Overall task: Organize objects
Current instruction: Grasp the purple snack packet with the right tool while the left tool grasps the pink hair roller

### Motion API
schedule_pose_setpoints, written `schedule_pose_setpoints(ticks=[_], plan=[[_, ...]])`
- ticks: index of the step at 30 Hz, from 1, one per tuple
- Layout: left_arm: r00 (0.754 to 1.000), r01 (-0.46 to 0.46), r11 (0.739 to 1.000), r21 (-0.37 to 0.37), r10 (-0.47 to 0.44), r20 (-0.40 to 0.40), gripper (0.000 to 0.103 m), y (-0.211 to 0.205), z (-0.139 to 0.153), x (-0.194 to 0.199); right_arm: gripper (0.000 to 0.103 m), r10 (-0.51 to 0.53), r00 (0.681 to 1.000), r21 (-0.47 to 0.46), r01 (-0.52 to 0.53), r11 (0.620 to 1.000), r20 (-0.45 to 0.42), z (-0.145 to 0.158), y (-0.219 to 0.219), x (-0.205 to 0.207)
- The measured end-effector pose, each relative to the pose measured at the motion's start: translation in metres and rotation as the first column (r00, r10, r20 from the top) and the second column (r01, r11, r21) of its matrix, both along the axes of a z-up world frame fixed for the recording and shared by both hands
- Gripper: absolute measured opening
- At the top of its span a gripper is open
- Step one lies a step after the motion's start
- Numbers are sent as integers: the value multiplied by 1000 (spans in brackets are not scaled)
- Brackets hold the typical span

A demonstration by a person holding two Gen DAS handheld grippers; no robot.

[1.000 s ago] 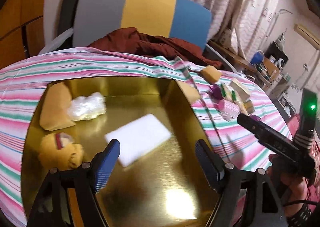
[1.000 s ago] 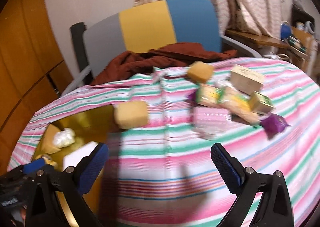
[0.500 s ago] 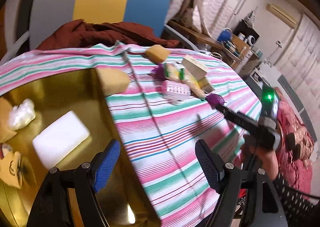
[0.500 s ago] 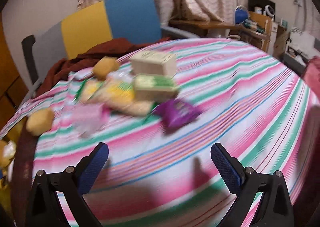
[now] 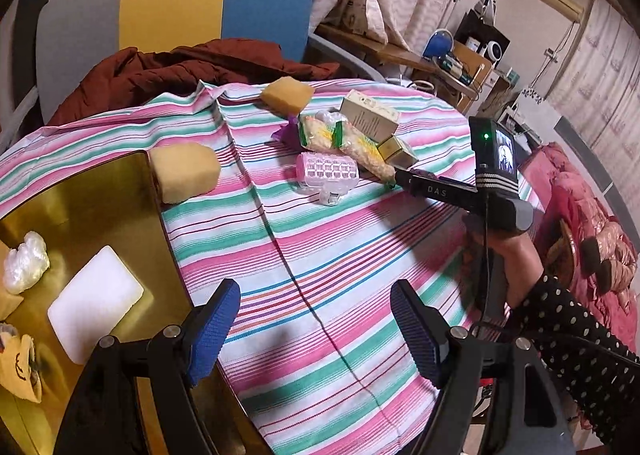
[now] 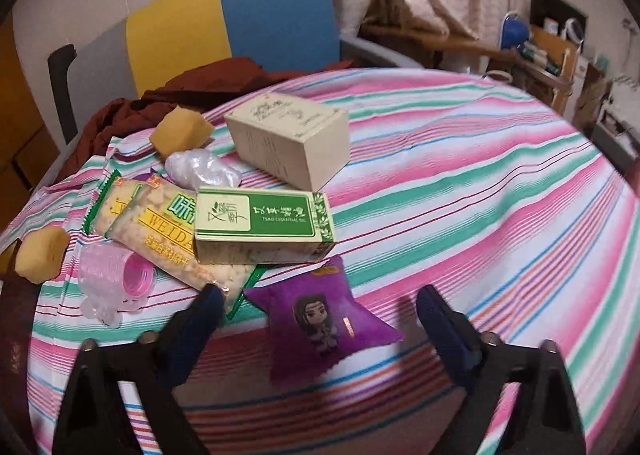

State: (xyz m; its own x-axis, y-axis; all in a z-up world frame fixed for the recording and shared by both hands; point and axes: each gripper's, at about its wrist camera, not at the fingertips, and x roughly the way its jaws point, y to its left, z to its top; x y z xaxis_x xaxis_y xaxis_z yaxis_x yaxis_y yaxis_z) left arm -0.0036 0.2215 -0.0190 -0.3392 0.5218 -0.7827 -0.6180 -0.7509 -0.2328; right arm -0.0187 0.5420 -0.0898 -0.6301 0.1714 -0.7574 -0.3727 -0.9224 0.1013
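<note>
My right gripper is open and empty, its jaws straddling a purple sachet on the striped cloth. Behind it lie a green-labelled box, a cream box, snack packets, a pink hair roller and yellow sponges. My left gripper is open and empty above the cloth beside the gold tray, which holds a white pad and a plastic wad. The right gripper also shows in the left wrist view, at the pile.
A yellow sponge leans at the tray's far corner. A chair with a brown cloth stands behind the round table. Shelves and clutter are at the far right. The table edge drops off near my right hand.
My left gripper has swung right, off the tray and over the cloth. My right gripper has moved forward to the pile and now straddles the purple sachet.
</note>
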Motion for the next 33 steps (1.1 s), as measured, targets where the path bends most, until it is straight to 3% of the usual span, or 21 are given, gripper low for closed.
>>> schedule_pose_setpoints(ticks=[2,10,13,24,29,33], plan=[[1000,-3,1000,-10,3,8,79,3,-2,-3,88,5,1000,-8,-5,1000,1,-3,-1,0],[999,-29,999,-30,30,44,79,24,-4,-25,66,22,1000,39,-22,999,-4,-2,-11,3],[998,-38,999,-35,40,54,79,35,-4,-35,63,10,1000,32,-9,999,-6,-4,-10,5],[996,-51,990,-131,60,62,82,100,-40,-85,61,-15,1000,48,16,999,-21,-5,-11,10],[1000,-21,980,-196,22,2,82,134,-54,-97,61,-18,1000,69,20,997,-18,-7,-13,9],[999,-4,987,-163,-5,-51,83,145,-56,-96,61,-19,1000,73,21,997,-21,-7,-13,9]])
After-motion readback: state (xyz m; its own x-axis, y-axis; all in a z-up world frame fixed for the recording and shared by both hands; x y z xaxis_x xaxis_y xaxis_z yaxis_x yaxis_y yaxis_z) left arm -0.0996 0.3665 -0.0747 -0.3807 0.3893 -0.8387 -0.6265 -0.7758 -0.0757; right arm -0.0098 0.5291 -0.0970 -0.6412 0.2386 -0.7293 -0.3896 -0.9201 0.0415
